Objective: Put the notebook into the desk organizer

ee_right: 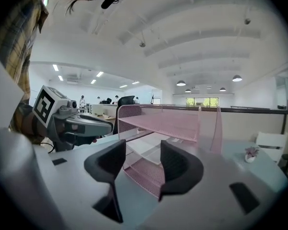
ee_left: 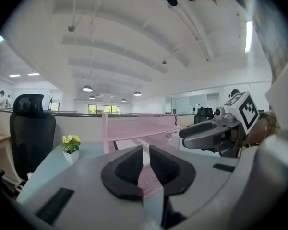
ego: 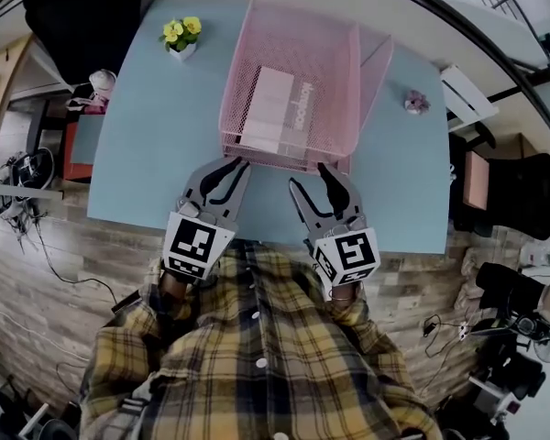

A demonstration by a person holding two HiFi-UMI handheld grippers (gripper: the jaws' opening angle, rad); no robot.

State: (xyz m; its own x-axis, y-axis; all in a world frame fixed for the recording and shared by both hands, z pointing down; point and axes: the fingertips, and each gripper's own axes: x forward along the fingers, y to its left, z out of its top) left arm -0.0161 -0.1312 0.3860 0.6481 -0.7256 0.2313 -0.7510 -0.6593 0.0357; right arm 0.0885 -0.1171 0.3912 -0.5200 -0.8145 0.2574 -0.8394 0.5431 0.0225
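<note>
The pink mesh desk organizer [ego: 341,71] stands on the pale blue table [ego: 142,154], its open front facing me. A pale notebook [ego: 270,108] lies flat inside its lower tray, also visible in the right gripper view as the notebook [ee_right: 146,150]. My left gripper [ego: 236,165] hovers just before the organizer's front left corner, its jaws only a narrow slit apart with nothing between them. My right gripper [ego: 310,177] is at the front right, open and empty. Through the left gripper [ee_left: 145,157] slit I see pink mesh; the right gripper [ee_right: 143,162] frames the tray's front.
A small pot of yellow flowers [ego: 181,35] sits at the table's far left and a small pink flower pot [ego: 416,102] at the far right. A black office chair [ego: 82,16] stands beyond the left corner. Cables and gear lie on the wooden floor.
</note>
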